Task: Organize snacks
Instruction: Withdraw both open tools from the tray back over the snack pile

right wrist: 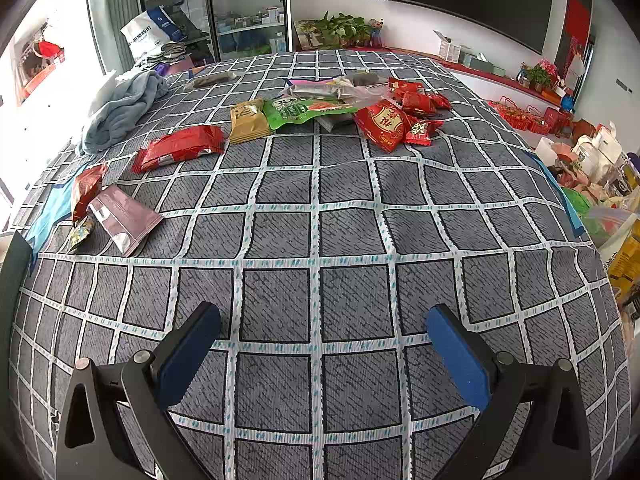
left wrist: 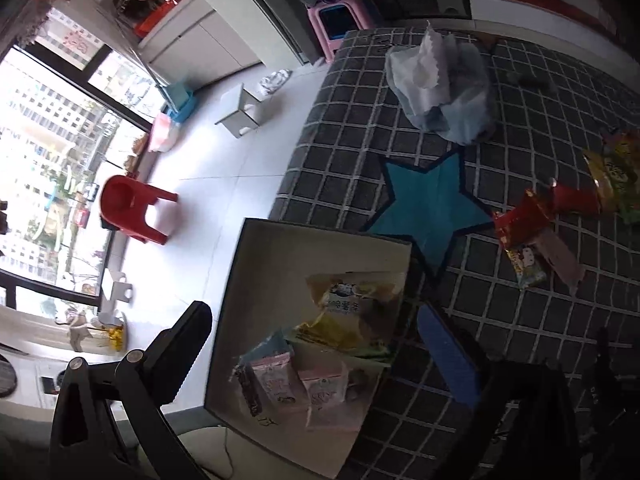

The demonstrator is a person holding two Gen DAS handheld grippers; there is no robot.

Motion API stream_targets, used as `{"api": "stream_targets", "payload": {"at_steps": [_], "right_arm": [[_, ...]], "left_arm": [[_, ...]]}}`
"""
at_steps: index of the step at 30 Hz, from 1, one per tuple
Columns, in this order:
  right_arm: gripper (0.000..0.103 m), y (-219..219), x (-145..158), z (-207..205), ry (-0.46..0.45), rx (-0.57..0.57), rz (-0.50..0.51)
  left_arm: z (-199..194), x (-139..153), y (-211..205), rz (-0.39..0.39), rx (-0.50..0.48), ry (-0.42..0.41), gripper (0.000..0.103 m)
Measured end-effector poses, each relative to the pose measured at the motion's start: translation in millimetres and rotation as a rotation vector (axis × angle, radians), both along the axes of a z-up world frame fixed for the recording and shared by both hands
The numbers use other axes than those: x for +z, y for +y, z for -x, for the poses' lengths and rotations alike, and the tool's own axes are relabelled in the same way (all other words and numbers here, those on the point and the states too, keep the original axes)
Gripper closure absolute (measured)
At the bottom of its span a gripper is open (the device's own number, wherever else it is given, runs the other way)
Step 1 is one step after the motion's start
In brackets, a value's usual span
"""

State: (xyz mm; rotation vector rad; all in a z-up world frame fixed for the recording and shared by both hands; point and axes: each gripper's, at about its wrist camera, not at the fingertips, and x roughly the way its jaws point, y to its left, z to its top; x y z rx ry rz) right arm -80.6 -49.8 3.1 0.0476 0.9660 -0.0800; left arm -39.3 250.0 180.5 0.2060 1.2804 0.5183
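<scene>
In the left wrist view an open cardboard box [left wrist: 300, 252] sits at the edge of the checked bed cover [left wrist: 520, 340]. It holds a yellow snack pack [left wrist: 356, 308], two pink packs [left wrist: 276, 384] and other small packs. My left gripper [left wrist: 320, 344] hangs open over the box, holding nothing. Loose snacks lie on the cover in the right wrist view: a pink pack [right wrist: 124, 220], a small red pack [right wrist: 86, 190], a long red pack [right wrist: 180, 148], a golden pack [right wrist: 248, 120], a green pack [right wrist: 304, 110] and a red pile [right wrist: 396, 116]. My right gripper [right wrist: 324, 344] is open above bare cover, well short of them.
A crumpled blue blanket [right wrist: 124, 108] lies at the cover's far left. Beside the bed stand a red plastic chair [left wrist: 132, 208], a white stool [left wrist: 240, 112] and a pink stool [left wrist: 336, 24]. Bags and boxes [right wrist: 600, 168] crowd the floor to the right.
</scene>
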Motion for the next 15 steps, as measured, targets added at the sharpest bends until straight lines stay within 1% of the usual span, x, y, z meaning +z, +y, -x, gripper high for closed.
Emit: {"api": "stream_targets", "payload": {"at_steps": [1,4,5,6,8,11,15], "right_arm": [[0.0,0.0,-0.5,0.5,0.0,0.0,0.0],[0.0,0.0,-0.2,0.1,0.0,0.0,0.0],[0.0,0.0,-0.4,0.3,0.0,0.0,0.0],[0.0,0.0,0.2,-0.2,0.0,0.001,0.0],[0.0,0.0,-0.3,0.3,0.0,0.001,0.0],[0.0,0.0,0.5,-0.5,0.0,0.001,0.0],[0.0,-0.1,-1.5,0.6,0.0,0.001,0.0]], "left_arm": [[2.3,-4.6,2.5,0.043,-0.009,0.009,0.0],[11.4,-26.3,6.4,0.194,-0.048,0.091,0.0],[15.8,-32.7,5.9,0.226,-0.057,0.118,0.0],[21.0,-37.0,4.1,0.242,-0.065,0.138,0.0],[30.1,-42.3,-0.4,0.25,-0.1,0.167,0.0],[40.5,-45.8,-8.5,0.269,-0.133,0.198,0.0],[47.8,-53.2,-14.9,0.323,-0.138,0.242,0.0]]}}
